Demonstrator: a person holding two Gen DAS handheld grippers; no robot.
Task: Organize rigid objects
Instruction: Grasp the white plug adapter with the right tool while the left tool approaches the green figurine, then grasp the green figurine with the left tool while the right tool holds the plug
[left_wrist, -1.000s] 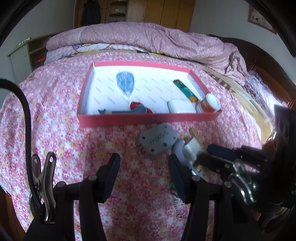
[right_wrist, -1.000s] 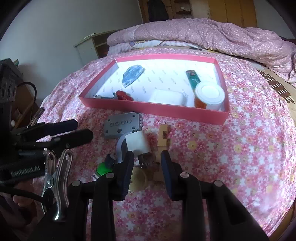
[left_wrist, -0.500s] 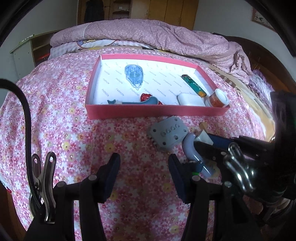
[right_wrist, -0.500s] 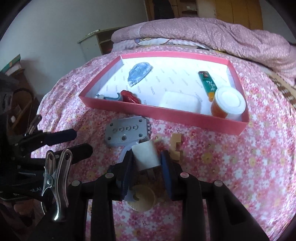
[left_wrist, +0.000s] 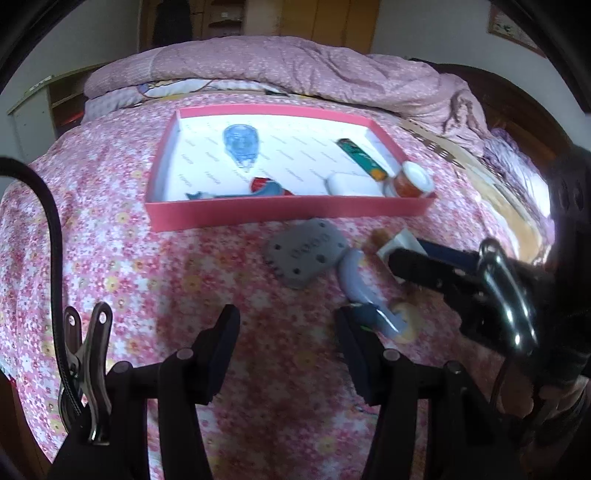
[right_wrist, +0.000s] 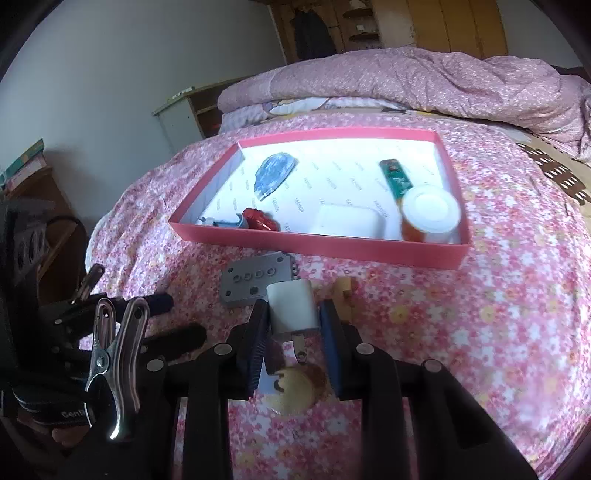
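Note:
My right gripper (right_wrist: 293, 317) is shut on a white plug adapter (right_wrist: 291, 308) and holds it above the floral bedspread, short of the red tray (right_wrist: 317, 247). It also shows in the left wrist view (left_wrist: 397, 243). My left gripper (left_wrist: 286, 328) is open and empty over the bedspread. A grey plate with holes (left_wrist: 308, 254) (right_wrist: 258, 282) lies in front of the tray. A lilac curved piece (left_wrist: 356, 284), a wooden block (right_wrist: 343, 299) and a tan round piece (right_wrist: 293, 391) lie near the right gripper.
The tray holds a blue clear piece (right_wrist: 275, 175), a green stick (right_wrist: 395, 179), a white box (right_wrist: 347, 221), an orange jar with a white lid (right_wrist: 428, 216) and a red and blue item (right_wrist: 255, 221). A folded quilt (left_wrist: 295, 70) lies behind the tray.
My right gripper has closed on the white plug adapter and lifted it off the bedspread toward the tray. The left gripper stayed open and shifted slightly.

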